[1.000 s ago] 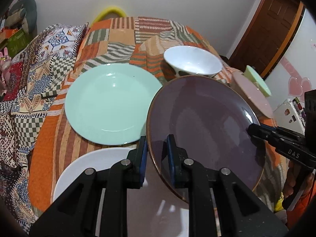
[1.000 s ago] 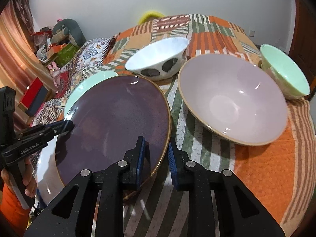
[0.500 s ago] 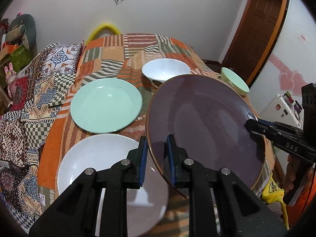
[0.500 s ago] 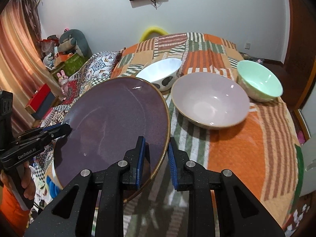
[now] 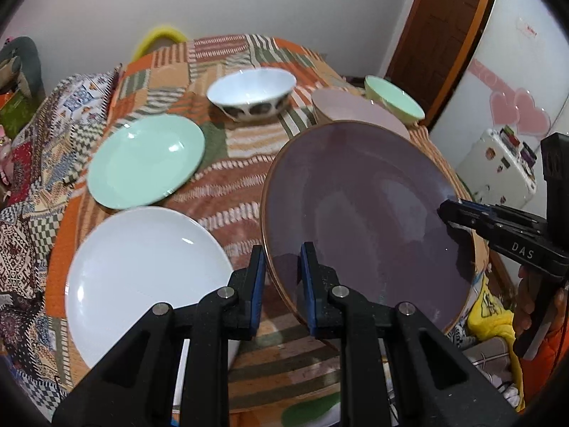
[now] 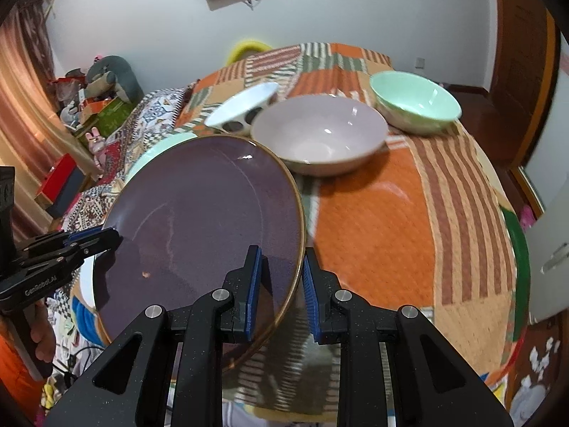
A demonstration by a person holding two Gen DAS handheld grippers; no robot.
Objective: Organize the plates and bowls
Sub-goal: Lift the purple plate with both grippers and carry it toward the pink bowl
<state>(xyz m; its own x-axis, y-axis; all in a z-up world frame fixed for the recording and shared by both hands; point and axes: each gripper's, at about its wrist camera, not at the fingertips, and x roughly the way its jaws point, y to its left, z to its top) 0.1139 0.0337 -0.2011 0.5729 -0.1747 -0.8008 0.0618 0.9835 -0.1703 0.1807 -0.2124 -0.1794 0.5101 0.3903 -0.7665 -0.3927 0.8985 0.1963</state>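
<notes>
A large purple plate (image 5: 370, 213) with a gold rim is held in the air above the table's near edge, gripped from both sides. My left gripper (image 5: 282, 277) is shut on its left rim. My right gripper (image 6: 281, 281) is shut on its right rim (image 6: 295, 249); it also shows at the plate's far side in the left wrist view (image 5: 448, 210). On the patchwork cloth lie a white plate (image 5: 142, 277) and a mint green plate (image 5: 145, 160). Behind stand a white bowl with dark spots (image 5: 252, 92), a pink bowl (image 6: 316, 131) and a mint green bowl (image 6: 412, 105).
The round table's cloth (image 6: 391, 220) shows bare at the front right. A wooden door (image 5: 441, 28) stands behind on the right, a small white fridge (image 5: 498, 167) beside it. Toys and boxes (image 6: 99, 106) crowd the left floor.
Both grippers have lifted the purple plate and pulled it back toward the table's near edge. The dishes on the table look farther away and have not moved.
</notes>
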